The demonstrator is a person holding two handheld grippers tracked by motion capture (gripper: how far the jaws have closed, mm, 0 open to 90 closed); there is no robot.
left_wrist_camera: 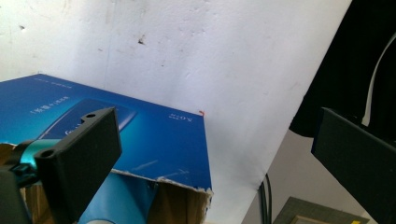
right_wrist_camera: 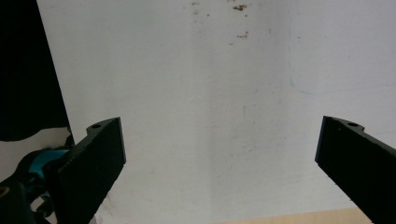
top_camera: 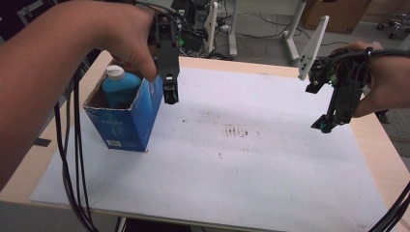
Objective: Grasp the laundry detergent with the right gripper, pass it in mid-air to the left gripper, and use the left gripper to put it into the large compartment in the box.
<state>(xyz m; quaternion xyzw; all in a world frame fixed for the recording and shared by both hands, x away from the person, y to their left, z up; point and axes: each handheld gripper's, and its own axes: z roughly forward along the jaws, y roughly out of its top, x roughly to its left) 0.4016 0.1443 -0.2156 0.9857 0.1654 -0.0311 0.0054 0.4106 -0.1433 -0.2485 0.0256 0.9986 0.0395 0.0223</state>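
A blue cardboard box [top_camera: 128, 123] with a torn open top stands at the left of the white sheet [top_camera: 217, 169]. Inside it a blue bottle [top_camera: 118, 91] with a white cap [top_camera: 115, 72] stands upright. My left gripper [top_camera: 170, 94] points down just over the box's right rim. In the left gripper view its jaws stand wide apart, the left gripper [left_wrist_camera: 215, 154] is open, and the box's printed side [left_wrist_camera: 140, 140] and a bit of the bottle [left_wrist_camera: 123, 200] lie below. My right gripper [top_camera: 325, 125] hovers at the right, and the right gripper [right_wrist_camera: 219, 158] is open over bare sheet.
Dark smudges [top_camera: 236, 130] mark the sheet's middle. The wooden table edge [top_camera: 382, 145] runs along the right. Black cables [top_camera: 72, 169] hang down at the left front. Behind the table are white desk legs [top_camera: 290, 43] and a cardboard box [top_camera: 338, 14].
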